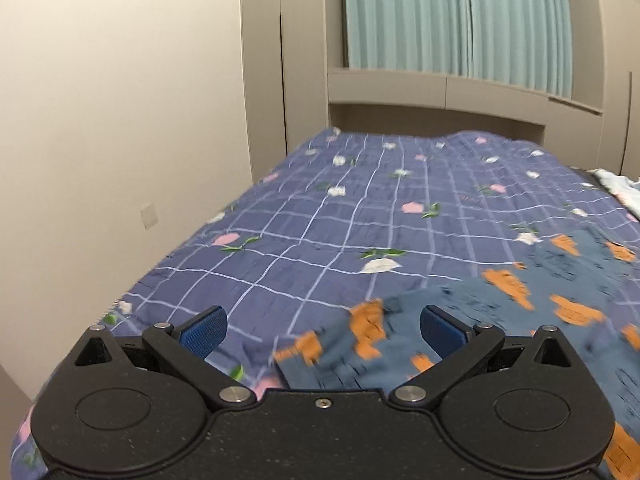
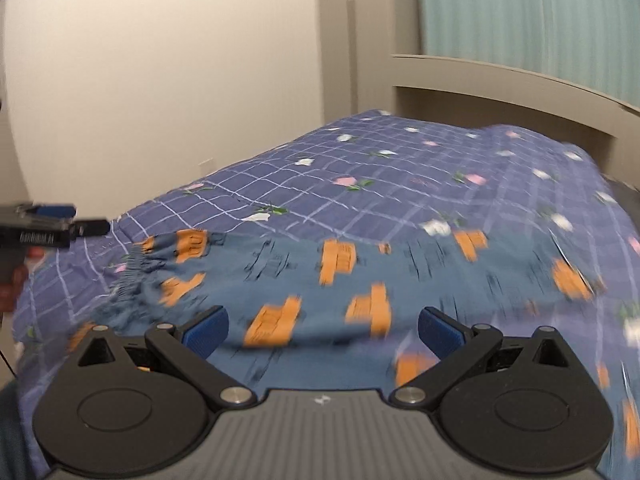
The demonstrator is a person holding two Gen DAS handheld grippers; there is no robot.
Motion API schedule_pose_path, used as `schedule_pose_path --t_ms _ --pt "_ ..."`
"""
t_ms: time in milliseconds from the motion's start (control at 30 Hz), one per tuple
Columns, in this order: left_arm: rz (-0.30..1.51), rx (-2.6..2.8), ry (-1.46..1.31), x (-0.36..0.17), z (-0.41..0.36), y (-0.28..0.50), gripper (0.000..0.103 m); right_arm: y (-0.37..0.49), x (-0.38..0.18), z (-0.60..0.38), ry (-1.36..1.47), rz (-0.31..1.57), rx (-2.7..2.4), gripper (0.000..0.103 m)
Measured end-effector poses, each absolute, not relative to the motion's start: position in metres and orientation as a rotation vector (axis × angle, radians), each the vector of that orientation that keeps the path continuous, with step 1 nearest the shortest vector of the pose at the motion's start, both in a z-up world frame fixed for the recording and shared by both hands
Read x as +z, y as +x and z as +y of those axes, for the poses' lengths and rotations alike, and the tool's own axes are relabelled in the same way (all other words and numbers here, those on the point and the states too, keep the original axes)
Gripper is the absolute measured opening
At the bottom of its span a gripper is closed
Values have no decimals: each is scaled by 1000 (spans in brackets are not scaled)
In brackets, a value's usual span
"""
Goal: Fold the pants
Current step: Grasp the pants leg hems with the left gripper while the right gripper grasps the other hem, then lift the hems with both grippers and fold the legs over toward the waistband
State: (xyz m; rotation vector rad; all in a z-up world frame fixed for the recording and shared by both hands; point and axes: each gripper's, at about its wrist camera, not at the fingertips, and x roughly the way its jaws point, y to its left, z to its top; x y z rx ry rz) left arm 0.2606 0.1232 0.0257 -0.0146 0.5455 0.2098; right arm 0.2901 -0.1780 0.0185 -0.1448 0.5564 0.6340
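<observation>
While both hand-held grippers, left point(image 1: 323, 326) and right point(image 2: 323, 327), were held wide and empty, the blue orange-patterned cotton pants point(image 2: 360, 280) were spread crosswise on the checked bed point(image 2: 400, 184), directly beneath the right.

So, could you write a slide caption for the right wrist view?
Open right gripper above blue, orange-patterned pants lying on a checked bedspread.

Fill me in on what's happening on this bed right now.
A person holding a gripper in each hand is working on a pair of blue pants with orange patches, spread on a bed with a purple checked floral cover. Both the left gripper and the right gripper are open above the fabric and hold nothing. The elastic waistband lies towards the left gripper. No fold shows yet.
</observation>
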Motion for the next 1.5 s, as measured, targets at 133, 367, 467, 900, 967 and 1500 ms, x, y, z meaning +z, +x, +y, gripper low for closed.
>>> schedule_pose_path --t_ms 133,367,467,900,967,1500 --pt "613 163 -49 11 147 305 103 365 14 -155 -257 623 732 103" --pt "698 42 -51 -18 171 351 102 474 -14 -111 -365 721 863 102" --pt "737 -22 -15 -26 174 362 93 503 -23 -96 -353 765 921 96" --pt "860 -188 -37 -42 171 374 6 513 -48 -62 -456 860 1047 29" --pt "829 -185 -33 -37 169 369 2 509 -45 -63 -454 845 1028 6" --pt "495 -333 164 32 102 232 1 338 27 -161 -336 524 840 2"
